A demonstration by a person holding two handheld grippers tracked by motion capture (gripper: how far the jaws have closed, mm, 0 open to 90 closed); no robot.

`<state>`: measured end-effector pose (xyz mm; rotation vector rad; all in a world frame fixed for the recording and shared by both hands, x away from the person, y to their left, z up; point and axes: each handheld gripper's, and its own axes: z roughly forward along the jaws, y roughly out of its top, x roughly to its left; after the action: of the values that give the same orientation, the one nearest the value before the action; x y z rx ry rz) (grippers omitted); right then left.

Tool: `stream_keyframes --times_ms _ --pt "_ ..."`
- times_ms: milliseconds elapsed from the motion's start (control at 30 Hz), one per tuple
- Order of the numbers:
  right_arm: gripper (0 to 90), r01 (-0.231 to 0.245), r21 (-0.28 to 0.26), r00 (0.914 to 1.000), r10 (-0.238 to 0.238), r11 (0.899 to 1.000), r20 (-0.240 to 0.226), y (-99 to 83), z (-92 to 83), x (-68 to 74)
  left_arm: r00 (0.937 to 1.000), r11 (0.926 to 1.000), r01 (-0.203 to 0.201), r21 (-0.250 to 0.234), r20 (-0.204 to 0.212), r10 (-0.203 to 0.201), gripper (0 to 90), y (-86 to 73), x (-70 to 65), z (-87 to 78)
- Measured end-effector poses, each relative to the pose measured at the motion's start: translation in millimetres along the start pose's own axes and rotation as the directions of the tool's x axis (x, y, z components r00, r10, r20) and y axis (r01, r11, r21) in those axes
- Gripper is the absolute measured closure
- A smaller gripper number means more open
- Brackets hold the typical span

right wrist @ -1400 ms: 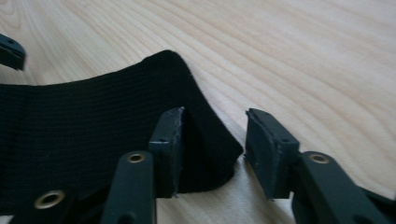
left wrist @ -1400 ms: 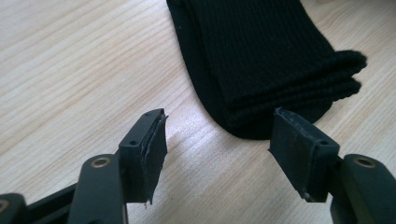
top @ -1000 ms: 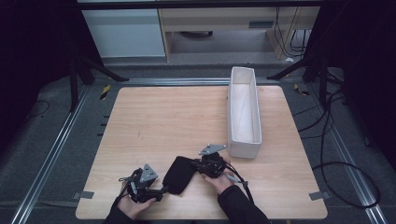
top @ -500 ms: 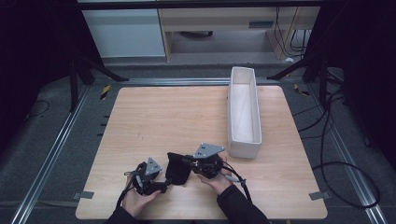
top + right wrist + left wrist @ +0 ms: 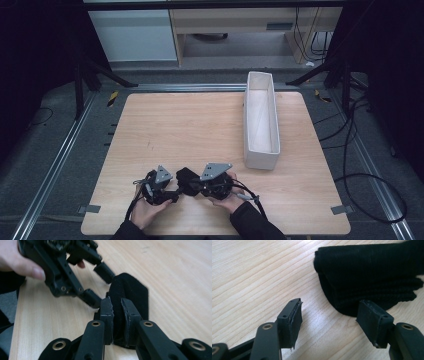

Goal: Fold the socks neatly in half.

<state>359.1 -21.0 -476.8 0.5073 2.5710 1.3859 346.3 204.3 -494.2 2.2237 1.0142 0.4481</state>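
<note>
The black knitted cloth (image 5: 186, 181) is sitting folded near the front edge of the table (image 5: 190, 125), between the 2 grippers. In the high view its long axis is running roughly left to right along that front edge, with 1 end pointing at the left gripper (image 5: 172, 196) and the other end caught by the right gripper (image 5: 192, 187). In the right gripper view the cloth (image 5: 130, 293) is standing up on its edge, pinched between the 2 fingers (image 5: 107, 312), which are clenching tightly on its folded layers. In the left gripper view the fingers (image 5: 293, 320) are standing wide apart and released, with bare table between them; the rounded folded end of the cloth (image 5: 367, 272) is lying just beyond the right-hand finger, which is overlapping its edge, though contact cannot be told. A long white tray (image 5: 272, 150) is resting well apart on the right of the table, its long axis running front to back.
</note>
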Motion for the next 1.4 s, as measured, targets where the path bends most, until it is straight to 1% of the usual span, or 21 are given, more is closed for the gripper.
stream_keyframes --times_ms 67,167,233,300,367,500,567,600,633,667,767,900,967,1000,1067,1133,1200,1233,1267,1333,1400 --pt "80.7 -0.002 0.006 1.0 0.002 1.0 0.0 -1.5 1.4 1.7 1.0 1.0 0.007 -0.006 -0.005 -0.007 36.0 -1.7 2.7 -5.1" --pt "79.3 -0.023 0.008 0.9997 0.023 1.0 0.0 -2.7 1.2 2.3 0.9987 0.9986 0.046 -0.028 -0.02 -0.046 36.2 -5.7 10.5 -17.8" --pt "78.0 -0.027 0.011 0.9996 0.027 1.0 0.002 -3.9 1.4 2.8 0.9966 0.995 0.082 -0.057 -0.01 -0.082 35.8 -4.9 17.5 -26.2" --pt "76.7 -0.034 0.019 0.9994 0.034 0.999 0.006 -4.6 1.5 4.3 0.993 0.9892 0.117 -0.088 -0.001 -0.118 35.3 0.5 22.4 -32.0" --pt "75.8 -0.033 0.023 0.9994 0.033 0.999 0.011 -4.8 1.2 6.3 0.9914 0.9856 0.13 -0.107 0.008 -0.13 34.7 8.4 24.2 -34.3" --pt "74.4 -0.025 0.027 0.9996 0.024 0.999 0.016 -4.4 -0.2 9.5 0.9905 0.9824 0.137 -0.127 0.032 -0.134 34.0 27.6 22.3 -31.3" --pt "73.4 -0.026 0.026 0.9996 0.025 0.999 0.014 -4.0 -0.4 9.9 0.9919 0.9853 0.125 -0.116 0.039 -0.121 33.5 35.5 19.1 -26.3" --pt "73.1 -0.027 0.027 0.9996 0.026 0.999 0.014 -4.1 -0.4 10.5 0.9931 0.9883 0.113 -0.102 0.04 -0.11 33.1 37.8 17.6 -23.5" --pt "72.6 -0.025 0.028 0.9996 0.024 0.999 0.013 -4.3 -0.3 10.8 0.9934 0.9894 0.111 -0.093 0.037 -0.108 33.0 38.5 16.2 -20.7" --pt "71.6 -0.028 0.03 0.9995 0.028 0.999 0.013 -4.7 -0.3 11.5 0.9941 0.9913 0.105 -0.079 0.033 -0.103 32.9 38.0 15.6 -18.8" --pt "69.4 -0.031 0.038 0.9995 0.031 0.999 0.01 -6.4 0.1 13.4 0.9924 0.9901 0.119 -0.074 0.038 -0.117 32.6 31.7 15.1 -15.6" --pt "65.4 -0.038 0.035 0.9993 0.038 0.999 0.001 -6.4 -0.7 15.8 0.9927 0.9907 0.117 -0.069 0.037 -0.115 32.5 24.0 13.7 -16.2" --pt "62.6 -0.047 0.017 0.9989 0.047 0.999 -0.008 -4.5 -3.7 16.6 0.9924 0.9905 0.12 -0.066 0.035 -0.118 32.4 20.5 12.6 -17.3" --pt "60.4 -0.059 0.008 0.9981 0.059 0.998 -0.016 -3.2 -5.4 16.8 0.9921 0.9901 0.123 -0.068 0.036 -0.121 32.4 19.2 12.0 -17.9" --pt "56.9 -0.083 -0.02 0.9962 0.083 0.996 -0.029 0.3 -9.0 17.0 0.9926 0.9906 0.118 -0.069 0.035 -0.116 32.3 17.7 10.0 -18.8" --pt "55.9 -0.096 -0.056 0.9949 0.094 0.994 -0.037 5.0 -13.0 16.5 0.9931 0.9909 0.114 -0.072 0.034 -0.112 32.2 16.8 7.3 -19.1" --pt "55.9 -0.114 -0.094 0.9934 0.113 0.989 -0.021 9.3 -16.9 15.0 0.9939 0.9916 0.107 -0.072 0.032 -0.105 31.7 16.1 4.8 -18.9" --pt "56.2 -0.127 -0.109 0.9918 0.128 0.986 -0.003 10.7 -17.5 13.4 0.9943 0.9919 0.104 -0.073 0.031 -0.102 31.6 15.5 3.9 -19.0" --pt "56.4 -0.142 -0.11 0.9893 0.145 0.984 0.02 11.2 -17.1 11.8 0.9948 0.9924 0.099 -0.073 0.03 -0.097 31.6 14.9 3.0 -19.2" --pt "56.3 -0.149 -0.091 0.9868 0.154 0.985 0.05 8.2 -12.5 8.0 0.9952 0.9924 0.096 -0.077 0.026 -0.094 31.6 13.4 1.5 -19.9" --pt "55.6 -0.163 -0.055 0.9849 0.166 0.985 0.049 0.8 -6.7 5.8 0.995 0.9921 0.098 -0.078 0.029 -0.096 31.6 11.8 0.8 -20.0"
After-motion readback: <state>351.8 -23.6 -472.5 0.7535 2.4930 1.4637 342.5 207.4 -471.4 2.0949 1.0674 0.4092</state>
